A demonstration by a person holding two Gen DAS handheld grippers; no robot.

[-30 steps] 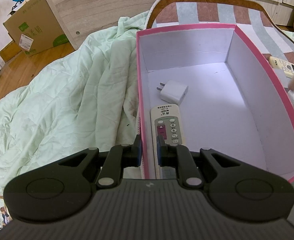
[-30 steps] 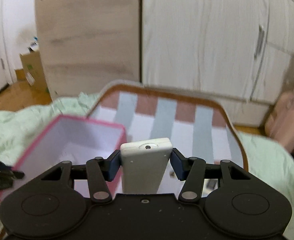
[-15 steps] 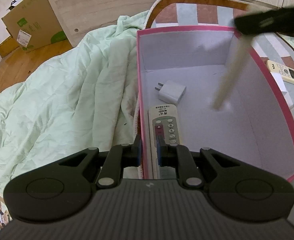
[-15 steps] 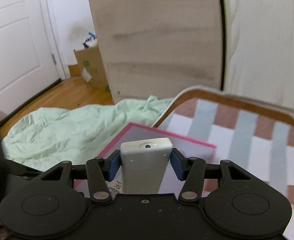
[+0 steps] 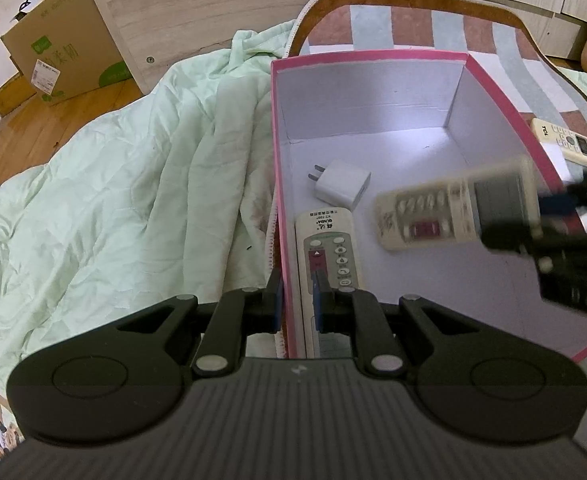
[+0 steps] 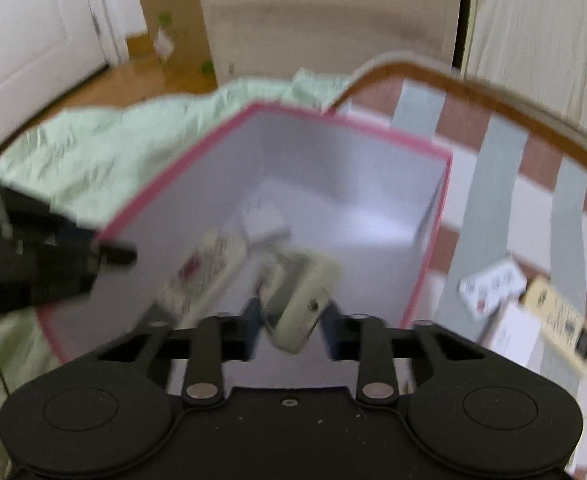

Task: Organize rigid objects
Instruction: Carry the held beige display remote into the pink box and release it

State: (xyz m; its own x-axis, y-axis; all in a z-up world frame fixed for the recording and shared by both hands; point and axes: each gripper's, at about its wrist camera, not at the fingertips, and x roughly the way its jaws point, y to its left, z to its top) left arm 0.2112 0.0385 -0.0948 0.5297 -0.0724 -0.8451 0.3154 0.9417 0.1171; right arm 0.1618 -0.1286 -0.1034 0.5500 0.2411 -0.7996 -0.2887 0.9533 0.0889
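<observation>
The left gripper [image 5: 296, 298] pinches the near left wall of the pink box [image 5: 505, 92]. Inside lie a white charger [image 5: 343, 187] and a white remote [image 5: 329, 252]. The right gripper [image 6: 291, 330] reaches into the box with a cream remote [image 6: 297, 300] tilted between its closing jaws; blur hides whether the pads press it. 2 more remotes [image 6: 557, 314] lie right of the box.

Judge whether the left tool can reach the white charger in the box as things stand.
Probably not yet: left tool is clamped on the box wall; the charger lies uncovered just beyond.
</observation>
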